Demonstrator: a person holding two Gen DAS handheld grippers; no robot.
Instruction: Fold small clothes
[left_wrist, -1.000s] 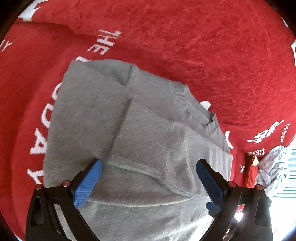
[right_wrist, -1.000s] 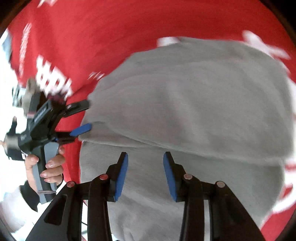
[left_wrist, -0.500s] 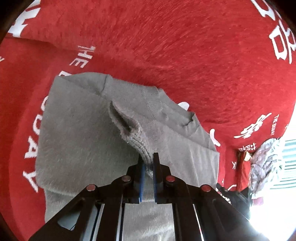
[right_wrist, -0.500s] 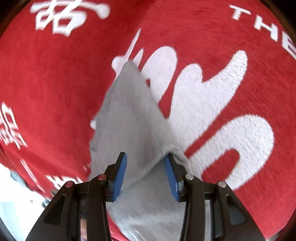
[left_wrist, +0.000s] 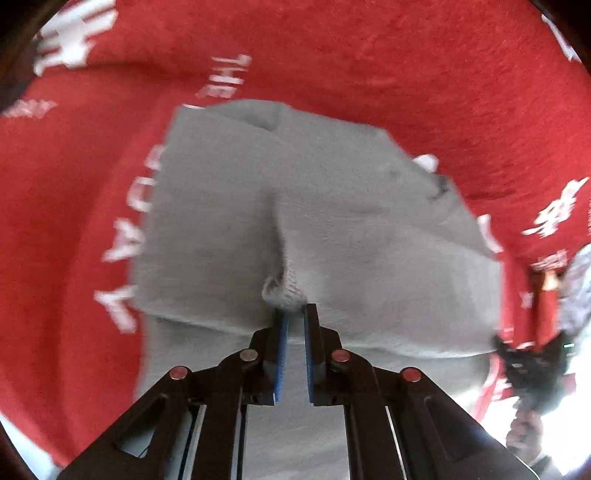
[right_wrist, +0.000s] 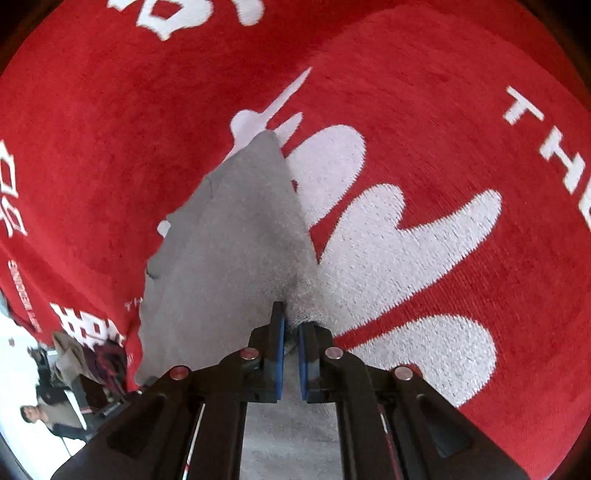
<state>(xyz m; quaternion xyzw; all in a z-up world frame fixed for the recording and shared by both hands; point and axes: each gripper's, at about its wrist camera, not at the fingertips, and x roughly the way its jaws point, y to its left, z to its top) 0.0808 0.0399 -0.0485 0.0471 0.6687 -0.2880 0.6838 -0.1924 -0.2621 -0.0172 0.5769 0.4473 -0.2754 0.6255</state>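
A small grey knit sweater (left_wrist: 332, 206) lies partly folded on a red cloth with white lettering (left_wrist: 406, 74). My left gripper (left_wrist: 294, 314) is shut on a ribbed edge of the sweater, pinching a bunched fold between its blue pads. In the right wrist view the sweater (right_wrist: 236, 236) tapers to a point away from me. My right gripper (right_wrist: 290, 325) is shut on another edge of it, at the border between grey fabric and red cloth (right_wrist: 443, 110). The other gripper (left_wrist: 532, 362) shows dark at the right edge of the left wrist view.
A patterned pile of other clothes (left_wrist: 576, 291) lies at the right edge of the red cloth. In the right wrist view, a bright room with a person (right_wrist: 40, 417) shows past the cloth's lower-left edge.
Both grippers have closed on the sweater, the left first and the right in the last half second. The left has lifted and pulled its pinched edge towards me.
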